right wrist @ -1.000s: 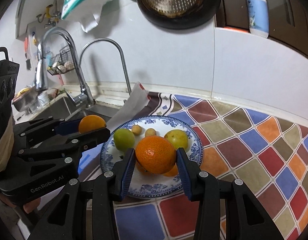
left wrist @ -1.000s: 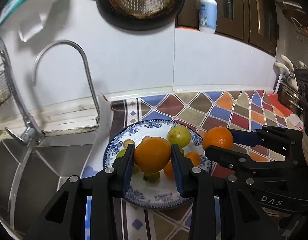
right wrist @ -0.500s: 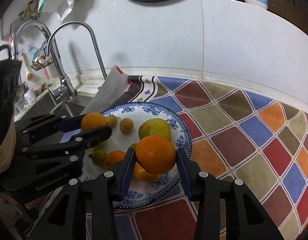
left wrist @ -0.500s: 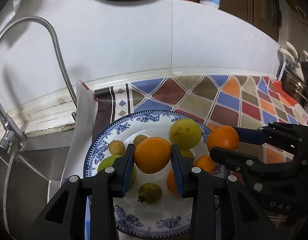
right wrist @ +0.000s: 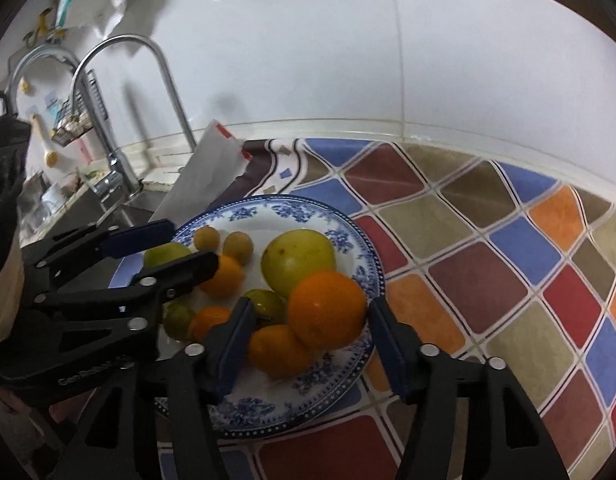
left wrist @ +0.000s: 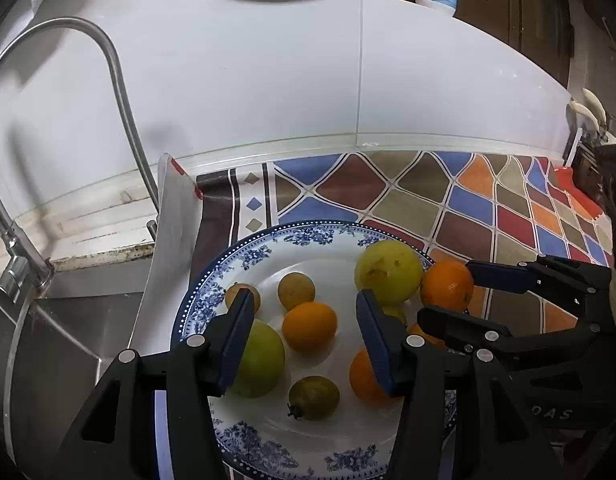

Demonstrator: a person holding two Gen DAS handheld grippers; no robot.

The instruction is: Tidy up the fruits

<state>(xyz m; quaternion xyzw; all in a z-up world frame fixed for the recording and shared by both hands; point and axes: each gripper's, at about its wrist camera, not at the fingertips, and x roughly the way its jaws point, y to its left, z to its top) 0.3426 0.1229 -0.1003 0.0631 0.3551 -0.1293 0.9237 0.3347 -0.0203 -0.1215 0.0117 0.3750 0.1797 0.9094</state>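
The left gripper (left wrist: 306, 330) opens around an orange (left wrist: 309, 325) on the blue-patterned plate (left wrist: 244, 258), pads clear; the right gripper (right wrist: 308, 334), also opening, straddles a second orange (right wrist: 327, 309) at the plate's rim. Round fruit shows no long axis; several pieces are half-hidden.

White tiled wall (left wrist: 268, 92), patterned countertop (right wrist: 488, 248)

the left gripper (left wrist: 306, 328) points forward and down. its jaws are opening, and its blue pads (left wrist: 237, 336) stand apart with a gap on each side of what sits between them. the right gripper (right wrist: 308, 334) points forward and down too, just beside the left one. its jaws are also opening, and its pads (right wrist: 388, 344) do not press on anything. both grippers are black with blue pads. they sit close together, side by side.
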